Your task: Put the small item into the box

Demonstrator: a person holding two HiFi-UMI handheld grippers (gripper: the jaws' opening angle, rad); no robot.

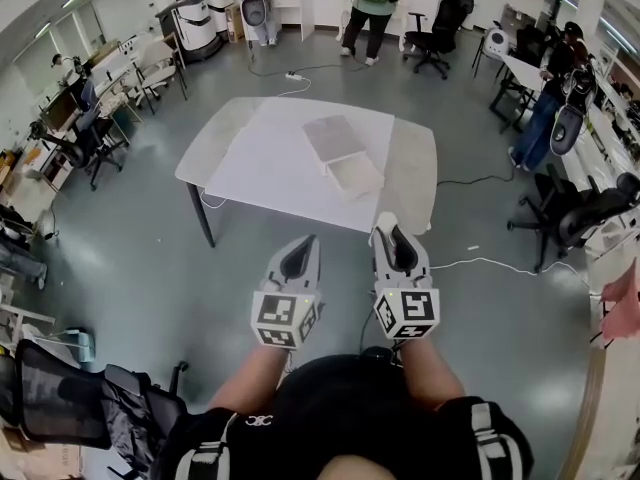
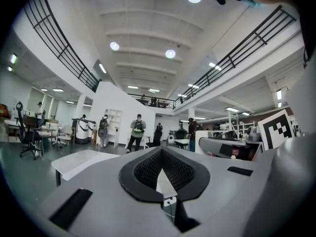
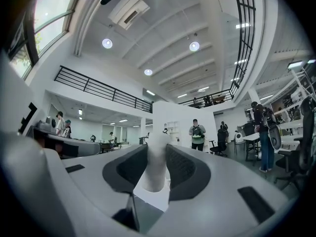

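My right gripper [image 1: 386,226] is held up in front of me, short of the white table [image 1: 260,158], and is shut on a small white item [image 3: 155,163] that stands upright between its dark pads. The item's top [image 1: 385,219] pokes out past the jaw tips. My left gripper [image 1: 303,243] is beside it at the same height, shut with nothing between its pads [image 2: 148,169]. On the table lies an open pale box [image 1: 355,176] with its flat lid [image 1: 333,136] just behind it. Both grippers are apart from the box.
The table's near edge [image 1: 300,213] faces me across grey floor. A cable [image 1: 500,265] runs over the floor at the right, near black office chairs [image 1: 570,213]. Another black chair [image 1: 70,403] is at my lower left. People [image 1: 372,8] stand beyond the table.
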